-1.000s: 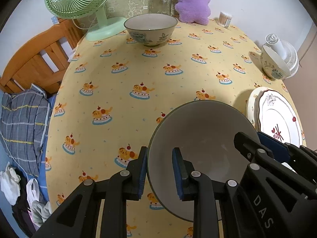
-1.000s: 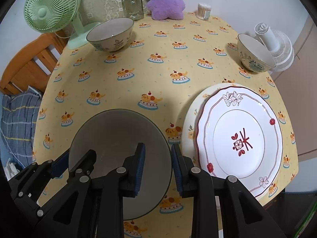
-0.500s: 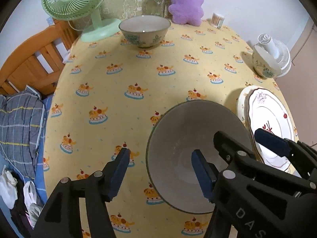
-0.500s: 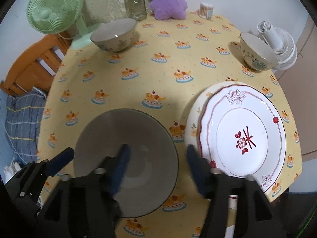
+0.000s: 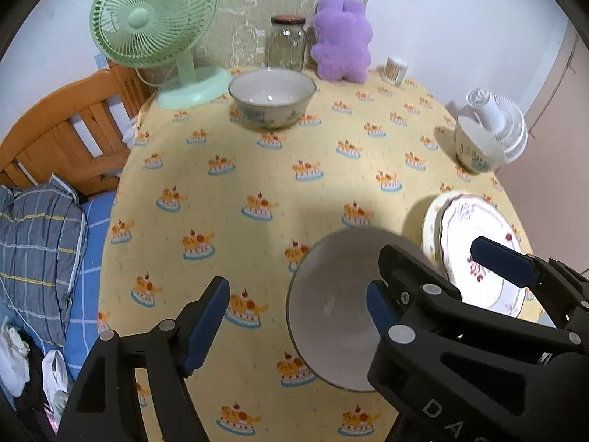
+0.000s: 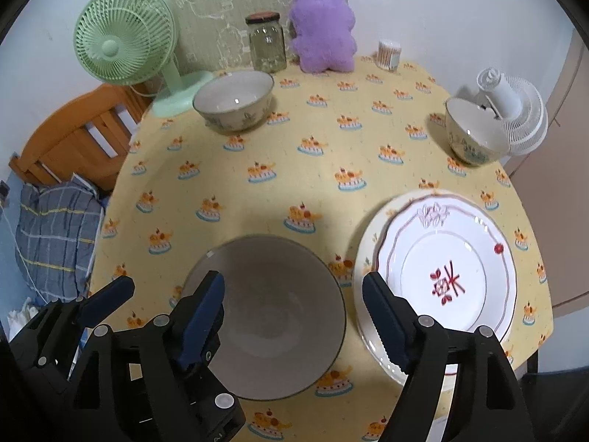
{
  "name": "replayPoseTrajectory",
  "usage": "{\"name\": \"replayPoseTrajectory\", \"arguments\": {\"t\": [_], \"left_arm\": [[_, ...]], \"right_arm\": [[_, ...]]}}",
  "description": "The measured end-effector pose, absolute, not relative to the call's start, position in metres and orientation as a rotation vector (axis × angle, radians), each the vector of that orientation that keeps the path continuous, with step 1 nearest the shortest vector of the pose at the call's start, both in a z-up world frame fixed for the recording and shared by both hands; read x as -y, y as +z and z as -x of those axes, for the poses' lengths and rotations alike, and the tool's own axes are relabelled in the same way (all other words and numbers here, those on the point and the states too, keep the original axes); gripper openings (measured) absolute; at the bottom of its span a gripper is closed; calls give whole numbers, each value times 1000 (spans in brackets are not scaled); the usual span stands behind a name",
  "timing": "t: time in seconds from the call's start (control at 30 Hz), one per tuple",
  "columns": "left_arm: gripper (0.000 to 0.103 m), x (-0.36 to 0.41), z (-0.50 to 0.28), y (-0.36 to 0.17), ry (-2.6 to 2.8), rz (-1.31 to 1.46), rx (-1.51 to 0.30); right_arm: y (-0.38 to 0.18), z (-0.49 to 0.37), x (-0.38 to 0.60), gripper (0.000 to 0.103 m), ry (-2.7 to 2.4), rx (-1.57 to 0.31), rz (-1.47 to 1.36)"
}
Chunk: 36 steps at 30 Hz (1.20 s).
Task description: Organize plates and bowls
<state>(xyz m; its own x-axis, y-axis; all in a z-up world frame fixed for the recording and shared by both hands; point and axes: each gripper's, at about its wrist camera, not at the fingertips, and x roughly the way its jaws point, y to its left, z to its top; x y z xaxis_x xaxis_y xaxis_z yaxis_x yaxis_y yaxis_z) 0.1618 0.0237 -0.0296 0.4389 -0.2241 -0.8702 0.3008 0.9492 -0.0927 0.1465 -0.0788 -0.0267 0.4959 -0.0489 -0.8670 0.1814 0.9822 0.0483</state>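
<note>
The right claw (image 6: 294, 313) hangs with its blue-padded jaws spread wide, having just been opening, above a large grey ceramic bowl (image 6: 272, 316) that sits free on the worktop covered in yellow cake-print cloth (image 6: 257, 191). Just right of the bowl lies a white scalloped plate with a red floral mark (image 6: 445, 272), stacked on a cream plate (image 6: 362, 258). The left claw (image 6: 154, 294), also spread, shows at the lower left.

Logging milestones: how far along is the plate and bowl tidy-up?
Done: patterned plate stacked on a cream plate; large grey bowl set beside them. In hand: nothing. Left gripper and right gripper have just been opening, fingers clear of it. Left: far bowl and right bowl stand apart.
</note>
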Motion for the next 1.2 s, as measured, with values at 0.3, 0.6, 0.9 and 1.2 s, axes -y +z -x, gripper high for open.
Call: {"name": "replayPoseTrajectory", "arguments": {"t": [0.3,0.6,0.9,1.2], "left_arm": [[79,-19,-189,-3,-288,-52,-987],[79,-6,-235,8,-170,5,-980],[78,3,-288,1,-38,23,-957],[70,1,-333,-9,31,50,-942]], "right_arm": [[3,-175,84,80,-91,-961,-118],[18,-233,97,81,2,-940,-91],[12,-301,104,81,116,-936,-39],[0,-358,103,81,152,-931,-32]]}}
